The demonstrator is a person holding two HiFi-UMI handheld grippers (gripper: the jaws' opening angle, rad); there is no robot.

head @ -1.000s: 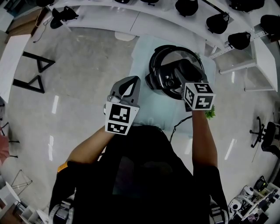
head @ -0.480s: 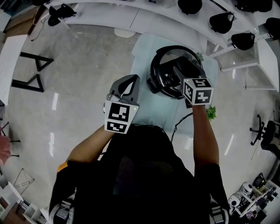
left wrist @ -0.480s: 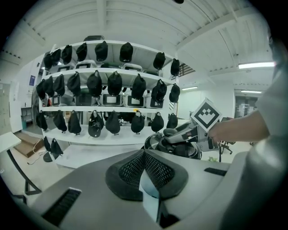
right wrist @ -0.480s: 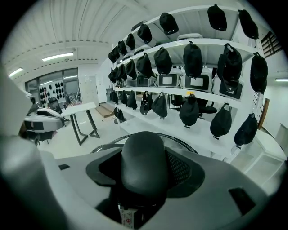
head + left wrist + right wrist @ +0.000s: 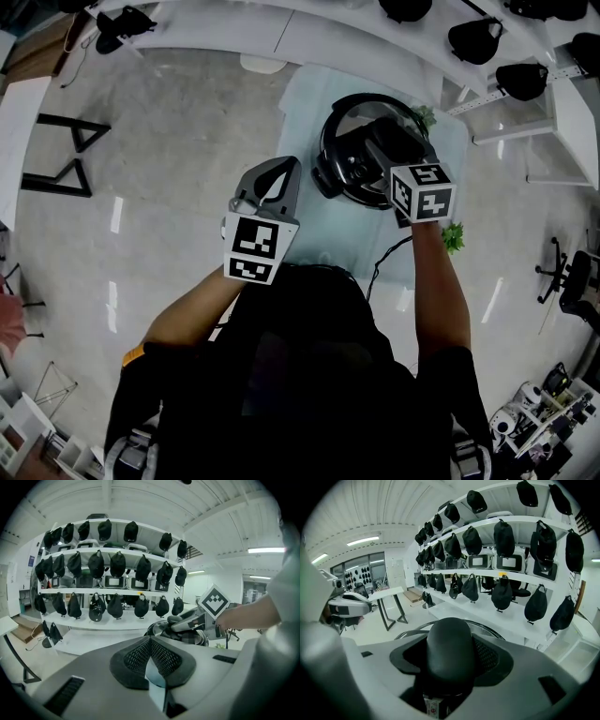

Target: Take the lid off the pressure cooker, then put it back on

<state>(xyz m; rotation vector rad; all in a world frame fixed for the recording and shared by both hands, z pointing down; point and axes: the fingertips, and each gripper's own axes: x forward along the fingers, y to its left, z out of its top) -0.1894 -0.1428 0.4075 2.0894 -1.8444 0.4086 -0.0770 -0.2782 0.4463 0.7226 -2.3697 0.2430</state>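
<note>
Right gripper (image 5: 386,161) is clamped on the long black handle (image 5: 451,646) of the lid (image 5: 361,117). In the right gripper view the rounded grip fills the space between both pads. The lid appears to sit on the pressure cooker (image 5: 349,141), which stands on the pale table (image 5: 309,103) in front of me. I cannot tell whether it is locked or already loose.

I judge the step in hand to be freeing the lid. That calls for a twist about the pot's centre before any lift, so I should swing the handle in an arc and not pull it sideways. A squeeze placed well down the grip should stop it rolling between the pads. Once the lid turns free, a straight, level lift should clear the rim without scraping.

The likely trouble is the pot turning along with the lid, since nothing braces the body. Left gripper (image 5: 279,173) hangs well apart from the cooker at my left, pads together with nothing between them. Bracing it against the pot's side handle would help.
</note>
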